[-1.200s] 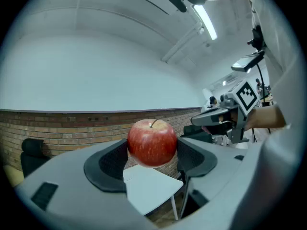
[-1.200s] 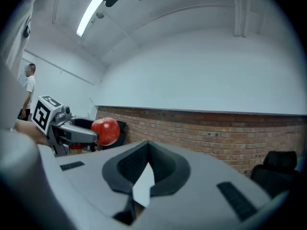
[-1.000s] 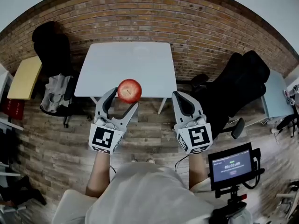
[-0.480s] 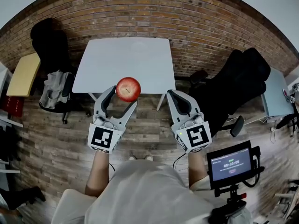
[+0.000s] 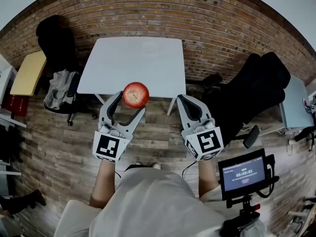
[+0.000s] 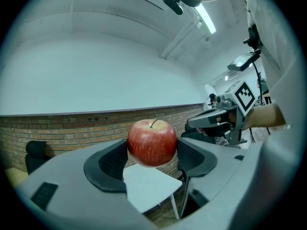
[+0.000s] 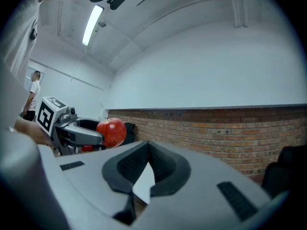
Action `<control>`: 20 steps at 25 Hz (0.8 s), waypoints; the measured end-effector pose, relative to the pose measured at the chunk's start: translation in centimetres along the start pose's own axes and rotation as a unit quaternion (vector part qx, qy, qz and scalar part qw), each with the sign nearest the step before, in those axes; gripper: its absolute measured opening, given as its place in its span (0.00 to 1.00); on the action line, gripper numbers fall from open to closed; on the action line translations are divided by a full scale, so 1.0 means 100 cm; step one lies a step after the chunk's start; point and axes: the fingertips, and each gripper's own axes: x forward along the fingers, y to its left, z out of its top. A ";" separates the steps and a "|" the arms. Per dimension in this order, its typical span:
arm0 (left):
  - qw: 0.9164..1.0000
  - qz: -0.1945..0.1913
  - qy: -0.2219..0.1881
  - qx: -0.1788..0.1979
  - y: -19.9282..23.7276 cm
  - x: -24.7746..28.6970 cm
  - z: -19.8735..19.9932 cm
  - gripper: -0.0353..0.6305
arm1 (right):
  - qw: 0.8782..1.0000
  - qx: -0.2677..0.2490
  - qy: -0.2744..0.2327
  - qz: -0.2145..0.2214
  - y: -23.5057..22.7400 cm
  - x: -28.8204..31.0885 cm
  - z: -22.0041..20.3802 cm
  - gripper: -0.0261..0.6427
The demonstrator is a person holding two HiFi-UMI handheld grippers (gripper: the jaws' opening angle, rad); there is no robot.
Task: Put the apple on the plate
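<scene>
A red apple (image 5: 136,94) is held in the air between the fingers of my left gripper (image 5: 131,102), which is shut on it. In the left gripper view the apple (image 6: 152,143) sits stem up between the two black pads. It hangs over the near edge of a white table (image 5: 113,73). A faint round outline on the tabletop (image 5: 150,46) may be a white plate; I cannot tell for sure. My right gripper (image 5: 185,102) is beside the left one at the same height. Its jaws meet at the tips (image 7: 144,169) with nothing between them.
A brick wall (image 5: 207,28) runs behind the table. A black chair (image 5: 54,38) with cloth draped on it stands at the left, next to a yellow side table (image 5: 27,73). A large black chair (image 5: 256,93) is at the right. A small screen on a stand (image 5: 245,174) is near my right elbow.
The right gripper has drifted slightly left, towards the left one. The left gripper keeps its hold on the apple in nearly the same place.
</scene>
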 end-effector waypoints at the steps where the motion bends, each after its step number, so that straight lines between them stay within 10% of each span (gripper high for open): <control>1: 1.000 0.002 0.002 -0.003 -0.003 0.001 -0.001 0.55 | 1.000 0.008 0.002 0.002 -0.003 -0.002 -0.003 0.04; 20: 1.000 0.001 0.005 -0.014 -0.002 0.021 -0.018 0.55 | 0.999 0.045 0.010 0.005 -0.026 0.006 -0.014 0.04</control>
